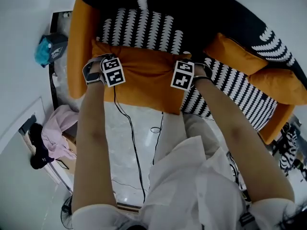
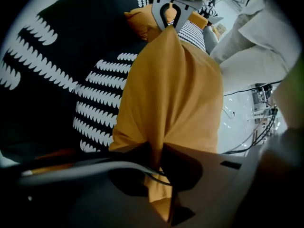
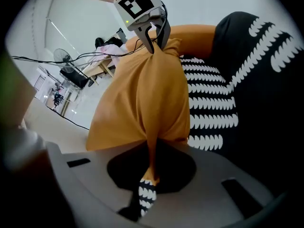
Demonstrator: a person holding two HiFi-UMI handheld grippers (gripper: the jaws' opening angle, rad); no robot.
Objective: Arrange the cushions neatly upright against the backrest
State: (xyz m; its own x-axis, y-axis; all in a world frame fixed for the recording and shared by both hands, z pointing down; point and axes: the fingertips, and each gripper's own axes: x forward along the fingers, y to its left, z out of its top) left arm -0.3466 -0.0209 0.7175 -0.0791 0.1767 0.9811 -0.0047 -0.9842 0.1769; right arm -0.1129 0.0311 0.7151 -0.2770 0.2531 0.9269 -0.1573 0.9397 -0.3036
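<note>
The left gripper's [image 2: 159,153] fingers are clamped on the orange cushion's [image 1: 144,83] left corner and the right gripper's [image 3: 150,170] on its right corner, at the sofa [image 1: 79,37].

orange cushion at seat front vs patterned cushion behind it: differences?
Look: the orange cushion is plain, the patterned cushion black with white marks. State: left gripper and right gripper pinch the orange cushion's corners; the patterned cushion is untouched. Place: the patterned cushion lies nearer the backrest. Both look similarly wide.
</note>
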